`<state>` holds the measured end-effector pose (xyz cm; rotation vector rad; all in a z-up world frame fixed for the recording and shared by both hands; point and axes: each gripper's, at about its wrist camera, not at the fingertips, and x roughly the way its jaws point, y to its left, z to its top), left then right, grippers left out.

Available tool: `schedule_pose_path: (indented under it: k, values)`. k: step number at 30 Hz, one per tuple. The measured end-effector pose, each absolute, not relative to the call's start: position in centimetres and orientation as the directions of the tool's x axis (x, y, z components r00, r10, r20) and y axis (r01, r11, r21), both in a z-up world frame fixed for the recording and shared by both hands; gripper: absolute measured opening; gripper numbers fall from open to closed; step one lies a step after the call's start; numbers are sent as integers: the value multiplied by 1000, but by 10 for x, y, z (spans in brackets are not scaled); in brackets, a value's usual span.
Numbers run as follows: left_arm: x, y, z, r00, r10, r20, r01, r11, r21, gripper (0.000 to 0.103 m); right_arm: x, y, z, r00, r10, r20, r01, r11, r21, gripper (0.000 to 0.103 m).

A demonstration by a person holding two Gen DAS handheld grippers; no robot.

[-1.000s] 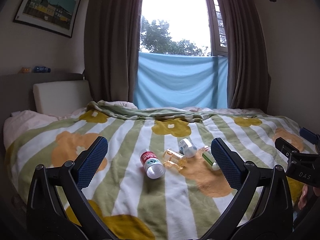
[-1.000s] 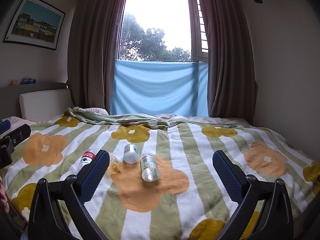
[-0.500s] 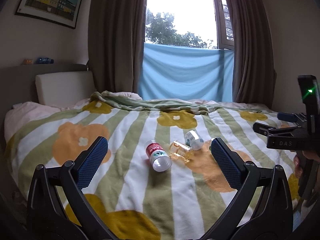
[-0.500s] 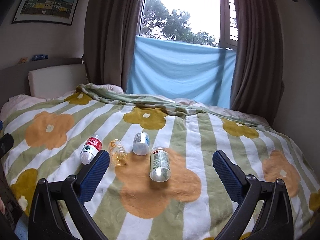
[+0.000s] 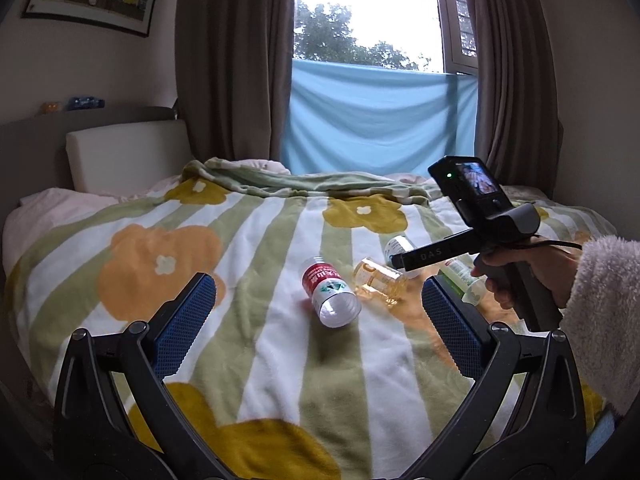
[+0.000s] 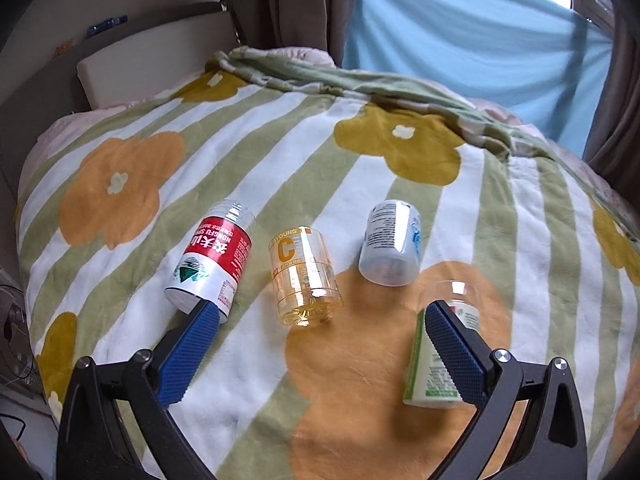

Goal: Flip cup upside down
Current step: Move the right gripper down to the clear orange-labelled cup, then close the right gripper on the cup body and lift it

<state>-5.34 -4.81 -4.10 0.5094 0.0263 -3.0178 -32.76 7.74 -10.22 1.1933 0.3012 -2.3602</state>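
Note:
Several cut-bottle cups lie on their sides on the flowered blanket (image 6: 360, 380). In the right wrist view they are a red-label cup (image 6: 212, 258), an amber cup (image 6: 302, 276), a pale blue cup (image 6: 390, 242) and a green-label cup (image 6: 436, 356). My right gripper (image 6: 316, 316) is open, low over them, with the amber cup just ahead between its fingers. My left gripper (image 5: 318, 304) is open and empty, farther back; the red-label cup (image 5: 330, 290) and amber cup (image 5: 378, 278) show ahead of it. The right gripper's body (image 5: 492, 232) shows in the left wrist view.
A folded green blanket edge (image 5: 304, 180) lies across the far side of the bed. A white headboard cushion (image 5: 124, 158) stands at the back left. Brown curtains (image 5: 232, 60) and a blue cloth (image 5: 380, 120) hang at the window.
My right gripper has moved forward and down toward the cups and tilted to look down on them. It has come well into the left wrist view. The left gripper has shifted little.

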Motion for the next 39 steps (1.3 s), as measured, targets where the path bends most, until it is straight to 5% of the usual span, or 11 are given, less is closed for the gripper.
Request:
schedule_pose_path:
  k: [5,18,39]
  values:
    - [-65,-58,-49,-932,-66,-357,74,-997,-9,103,-357,46,-135,-404,-276,-872,543,-840,14,95]
    - [-74,-67,-65,-913,-54,-405,67,-998,-19,103,-380,10,-170,-400,-139,-906,580,-804,-133,59]
    - [-51,-58,-47,-926,8,-378,16,-998,-60,103,-259,117,-110,-411,-182,-893,566,-819,-93,58]
